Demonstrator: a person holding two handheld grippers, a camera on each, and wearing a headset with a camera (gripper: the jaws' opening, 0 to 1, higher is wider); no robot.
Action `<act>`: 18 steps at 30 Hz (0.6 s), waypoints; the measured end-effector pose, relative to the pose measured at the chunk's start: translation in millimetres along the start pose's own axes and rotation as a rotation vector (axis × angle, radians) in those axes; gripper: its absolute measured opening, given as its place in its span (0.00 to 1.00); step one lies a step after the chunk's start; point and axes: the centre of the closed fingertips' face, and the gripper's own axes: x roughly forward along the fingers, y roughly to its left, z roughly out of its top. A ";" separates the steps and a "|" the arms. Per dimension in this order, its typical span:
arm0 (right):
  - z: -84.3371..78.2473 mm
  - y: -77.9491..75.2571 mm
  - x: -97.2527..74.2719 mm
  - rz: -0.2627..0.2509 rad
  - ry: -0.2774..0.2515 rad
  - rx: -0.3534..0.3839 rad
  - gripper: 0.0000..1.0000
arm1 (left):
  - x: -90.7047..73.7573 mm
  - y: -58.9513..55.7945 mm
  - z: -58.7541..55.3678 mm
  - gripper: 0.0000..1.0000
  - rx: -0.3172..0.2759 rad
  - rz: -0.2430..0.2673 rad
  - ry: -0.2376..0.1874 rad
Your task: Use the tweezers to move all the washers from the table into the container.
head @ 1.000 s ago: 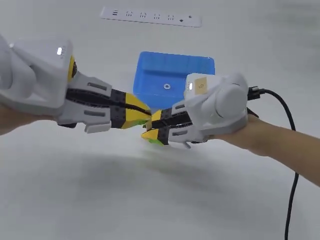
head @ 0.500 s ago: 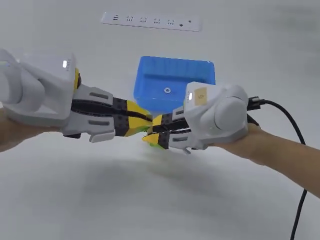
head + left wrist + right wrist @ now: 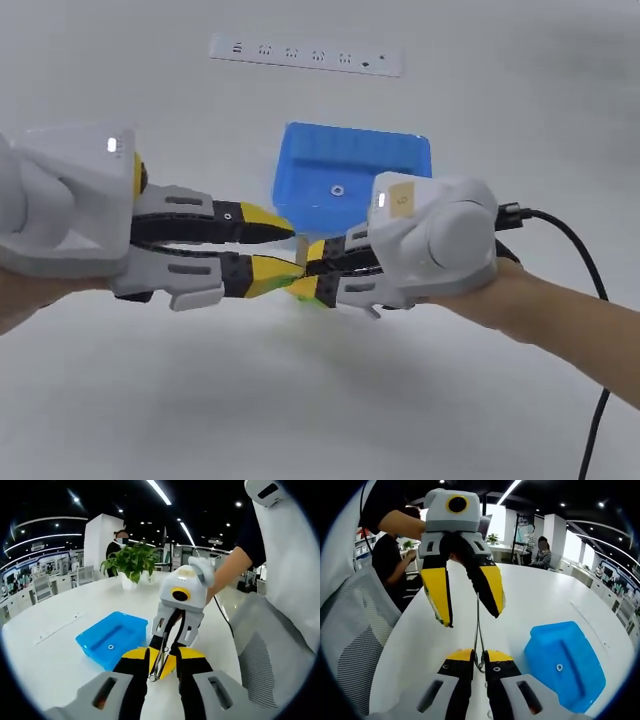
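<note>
My right gripper (image 3: 478, 659) is shut on thin metal tweezers (image 3: 478, 625), which point straight up between the spread jaws of my left gripper (image 3: 472, 617) facing it. In the left gripper view the tweezers (image 3: 159, 657) lie in the gap of my open left gripper (image 3: 161, 660), with the right gripper (image 3: 167, 635) just beyond. From the head view both meet tip to tip, left gripper (image 3: 293, 250) and right gripper (image 3: 305, 270), just in front of the blue container (image 3: 350, 165). One washer (image 3: 337, 190) lies inside it.
A white power strip (image 3: 305, 55) lies at the table's far edge. A black cable (image 3: 590, 300) trails from the right gripper. A potted plant (image 3: 132, 562) stands on the table beyond the container. A mesh chair (image 3: 350, 630) and people are beside the table.
My left gripper's jaws, shut against the right gripper's tip earlier, have spread open. The right gripper stays shut on the tweezers in about the same place.
</note>
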 end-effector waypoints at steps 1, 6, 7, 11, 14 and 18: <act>2.2 0.2 -2.3 0.000 0.001 0.001 0.09 | -4.7 1.1 2.8 0.28 -0.012 0.021 -0.014; 11.0 -0.3 -13.3 -0.001 -0.001 0.003 0.09 | -22.6 -0.4 8.6 0.37 -0.071 0.085 -0.062; 13.5 -0.2 -16.6 -0.001 -0.001 0.000 0.09 | -26.9 -3.2 10.2 0.38 -0.084 0.094 -0.075; 23.7 0.3 -26.7 0.000 -0.014 -0.010 0.09 | -37.8 -12.9 12.3 0.48 -0.124 0.119 -0.115; 31.3 1.0 -35.7 0.006 -0.017 -0.045 0.09 | -43.7 -14.9 14.2 0.56 -0.154 0.147 -0.160; 39.6 -4.5 -47.3 -0.004 -0.025 -0.052 0.09 | -49.0 -15.7 16.0 0.64 -0.196 0.183 -0.215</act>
